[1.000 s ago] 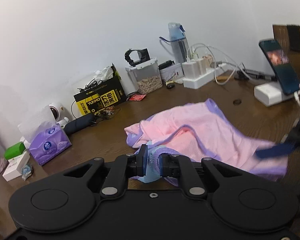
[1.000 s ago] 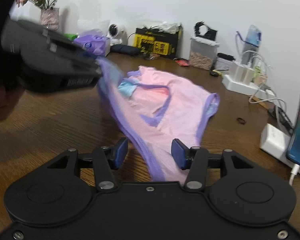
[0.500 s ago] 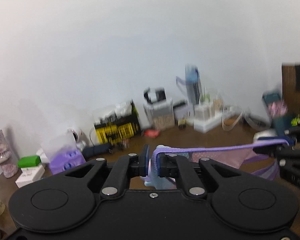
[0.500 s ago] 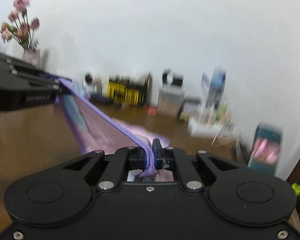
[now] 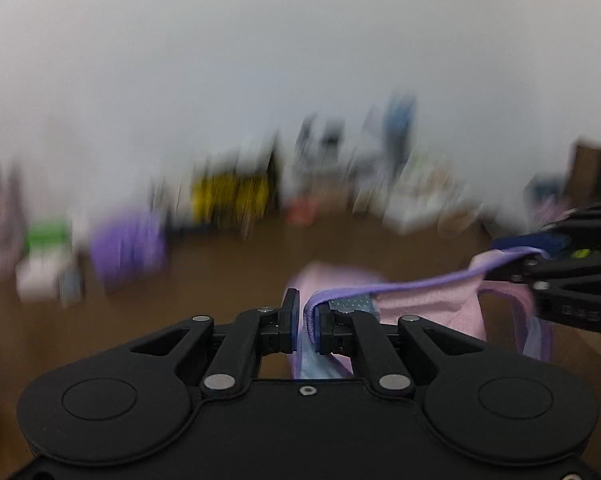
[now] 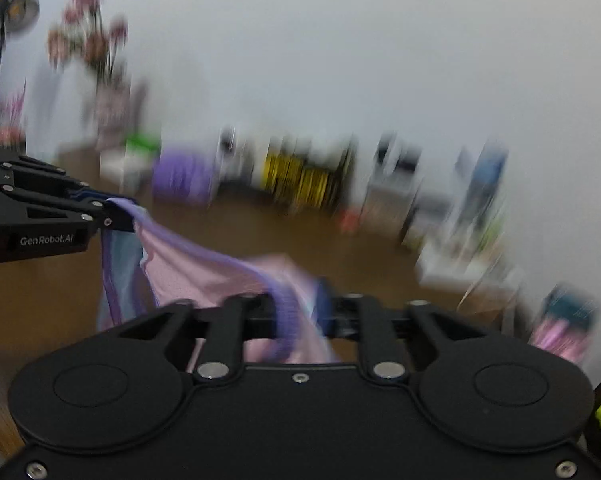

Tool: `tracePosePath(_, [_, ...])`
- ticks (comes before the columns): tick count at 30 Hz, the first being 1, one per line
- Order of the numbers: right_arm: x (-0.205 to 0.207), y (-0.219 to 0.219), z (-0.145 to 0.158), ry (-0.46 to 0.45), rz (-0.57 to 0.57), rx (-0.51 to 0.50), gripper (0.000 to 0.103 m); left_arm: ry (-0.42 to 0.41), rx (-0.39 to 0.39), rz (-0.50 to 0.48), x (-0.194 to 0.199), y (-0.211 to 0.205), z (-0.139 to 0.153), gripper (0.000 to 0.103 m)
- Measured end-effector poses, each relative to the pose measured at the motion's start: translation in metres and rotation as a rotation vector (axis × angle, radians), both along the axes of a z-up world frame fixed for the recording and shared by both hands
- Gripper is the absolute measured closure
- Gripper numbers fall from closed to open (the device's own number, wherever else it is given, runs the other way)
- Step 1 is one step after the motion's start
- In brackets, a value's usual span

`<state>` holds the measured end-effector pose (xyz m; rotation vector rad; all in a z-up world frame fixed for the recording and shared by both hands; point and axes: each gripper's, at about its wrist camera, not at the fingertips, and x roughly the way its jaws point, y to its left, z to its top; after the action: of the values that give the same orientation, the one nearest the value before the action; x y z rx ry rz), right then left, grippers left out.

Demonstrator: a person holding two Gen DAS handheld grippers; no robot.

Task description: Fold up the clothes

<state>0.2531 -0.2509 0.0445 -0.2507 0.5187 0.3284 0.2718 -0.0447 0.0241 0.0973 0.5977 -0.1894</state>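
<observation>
My left gripper (image 5: 305,326) has its jaws closed on the purple-trimmed edge of the pink garment (image 5: 428,300), which hangs stretched in the air above the brown counter (image 5: 228,280) between my two hands. My right gripper (image 6: 300,316) has the other end of that trim between its jaws, which are opening. Everything along the wall is blurred.

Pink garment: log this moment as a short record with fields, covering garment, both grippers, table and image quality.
garment: pink garment with purple trim, lifted, strung between both grippers
left gripper: shut on the trim
right gripper: jaws opening, trim between them; whether the pads press is unclear
table: brown wood, clutter along the wall
image quality: both views motion-blurred; background items unreadable
</observation>
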Motion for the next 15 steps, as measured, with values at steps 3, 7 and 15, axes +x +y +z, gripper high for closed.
tracePosePath(3, [-0.006,-0.009,-0.021,0.045,-0.046,0.015,0.038,0.039,-0.016,0.016,-0.003,0.008,-0.018,0.095])
tracePosePath(7, [-0.034,-0.02,-0.029,0.032,-0.044,0.07,0.018,0.04,-0.037,0.009,-0.015,0.012,-0.026,0.095])
tracePosePath(15, [-0.062,0.002,-0.031,-0.064,-0.101,-0.087,0.022,-0.025,-0.049,0.002,-0.034,0.019,-0.024,0.095])
